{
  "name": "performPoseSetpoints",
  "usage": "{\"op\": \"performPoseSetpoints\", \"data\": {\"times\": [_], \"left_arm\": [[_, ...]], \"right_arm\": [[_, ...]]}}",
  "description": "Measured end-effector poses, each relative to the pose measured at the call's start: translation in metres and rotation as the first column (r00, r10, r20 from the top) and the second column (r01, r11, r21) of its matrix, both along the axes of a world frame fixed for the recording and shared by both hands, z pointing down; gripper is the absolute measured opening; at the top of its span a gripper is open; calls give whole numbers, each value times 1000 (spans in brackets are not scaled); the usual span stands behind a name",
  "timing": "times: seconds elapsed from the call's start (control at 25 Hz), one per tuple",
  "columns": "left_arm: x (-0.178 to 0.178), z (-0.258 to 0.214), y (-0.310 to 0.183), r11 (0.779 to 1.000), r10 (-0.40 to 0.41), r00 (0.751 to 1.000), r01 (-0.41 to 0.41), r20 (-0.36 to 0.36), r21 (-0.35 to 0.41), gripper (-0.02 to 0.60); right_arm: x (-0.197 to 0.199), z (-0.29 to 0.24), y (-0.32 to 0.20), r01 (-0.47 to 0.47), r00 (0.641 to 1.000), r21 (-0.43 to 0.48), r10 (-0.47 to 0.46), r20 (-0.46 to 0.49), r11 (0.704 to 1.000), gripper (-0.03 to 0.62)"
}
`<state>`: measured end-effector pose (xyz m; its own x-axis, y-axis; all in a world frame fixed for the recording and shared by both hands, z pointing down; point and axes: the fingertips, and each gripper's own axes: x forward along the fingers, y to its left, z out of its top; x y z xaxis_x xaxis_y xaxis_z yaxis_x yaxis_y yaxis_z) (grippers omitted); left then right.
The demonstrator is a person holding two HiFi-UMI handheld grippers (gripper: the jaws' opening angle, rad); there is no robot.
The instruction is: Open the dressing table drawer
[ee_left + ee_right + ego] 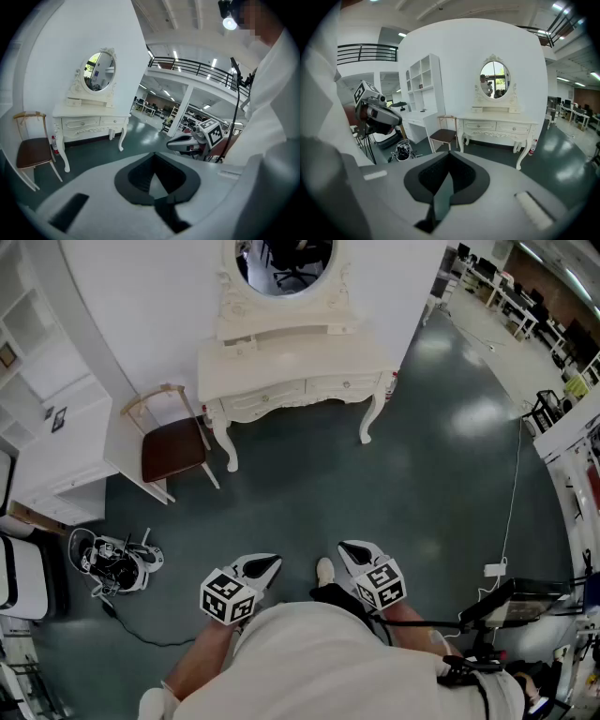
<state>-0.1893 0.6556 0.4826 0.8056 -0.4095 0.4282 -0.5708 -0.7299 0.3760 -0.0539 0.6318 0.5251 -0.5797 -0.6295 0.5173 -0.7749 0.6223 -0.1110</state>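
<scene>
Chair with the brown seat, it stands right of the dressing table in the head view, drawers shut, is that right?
No. The head view shows the chair left of the dressing table, not right. The drawers are shut.

Kit notes: you wore a loose white top (347, 662), and one pale shoe (324, 570) showed below its hem. Your left gripper (272, 562) and right gripper (350, 547) had white shells with black-lined tips. Each carried a marker cube (228, 597) printed with black-and-white squares.
</scene>
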Motion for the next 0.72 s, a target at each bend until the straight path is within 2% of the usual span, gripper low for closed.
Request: {"op": "performPoseSetpoints", "data": {"times": [0.12,0.28,0.56,0.72], "left_arm": [[18,6,-4,1000,0,1000,0,4,10,2],[61,-11,-61,1000,6,1000,-7,13,23,2],[129,-28,-139,999,-3,1000,2,28,46,2],[160,-27,-173,999,-21,1000,21,11,39,2]], "right_arm": [[19,7,-6,0,1000,13,0,1,1000,-2],[59,-4,-69,-1,1000,18,1,9,1000,-2],[129,-8,-150,-7,1000,13,7,21,1000,2],[159,4,-182,1,1000,-1,-1,0,1000,43]]}}
